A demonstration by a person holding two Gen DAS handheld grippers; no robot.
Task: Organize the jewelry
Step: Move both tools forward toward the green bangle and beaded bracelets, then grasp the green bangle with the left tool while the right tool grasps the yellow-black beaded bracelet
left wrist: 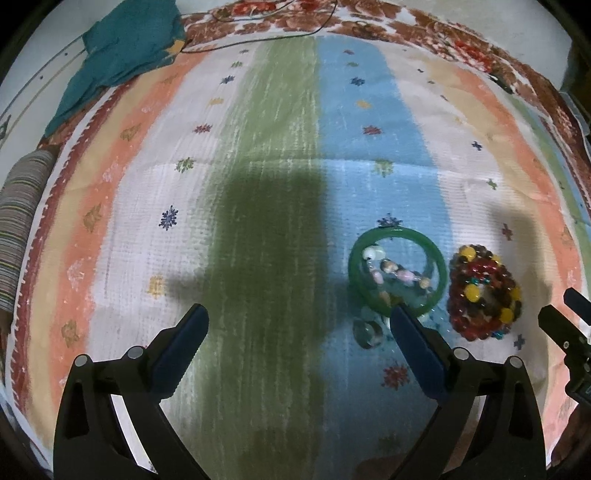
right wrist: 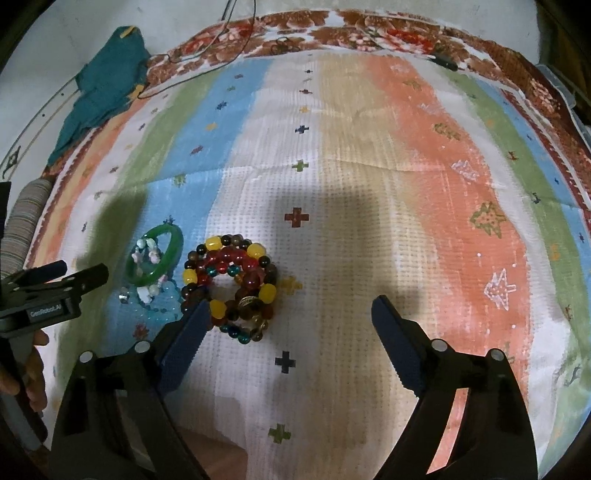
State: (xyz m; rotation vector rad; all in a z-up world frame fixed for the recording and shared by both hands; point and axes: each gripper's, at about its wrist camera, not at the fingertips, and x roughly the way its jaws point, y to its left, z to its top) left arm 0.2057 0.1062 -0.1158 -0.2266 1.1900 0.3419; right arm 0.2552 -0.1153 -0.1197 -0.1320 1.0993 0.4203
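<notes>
Surface: striped woven cloth (right wrist: 332, 155) in green, blue, white and orange bands, spread over a floral sheet (left wrist: 424, 26); a teal garment (left wrist: 122, 48) lies bunched at the far left corner.
Jewelry location: all pieces sit together in one loose group on the blue and white bands, near both grippers.
Green bangle (left wrist: 397, 273): lies flat on the blue band, with a pastel bead bracelet (left wrist: 395, 271) draped inside and across it.
Clear pieces: a glassy ring-like item (left wrist: 367, 332) and pale blue beads (right wrist: 164, 308) lie just beside the bangle; too blurred to identify further.
Beaded bracelet stack (right wrist: 232, 284): red, brown and yellow beads heaped in a coil, just beside the bangle on the white band.
Left gripper (left wrist: 299, 321): jaws wide apart, nothing between them; its right finger overlaps the bangle's near edge in the picture, contact unclear.
Right gripper (right wrist: 288, 314): jaws spread wide and empty; the left finger's tip sits at the bead stack's edge.
Progress: judged as barely begun, since nothing is sorted, separated or lifted.
Remaining: untangling the draped bracelet from the bangle and laying each piece out apart; no tray or box shows.
</notes>
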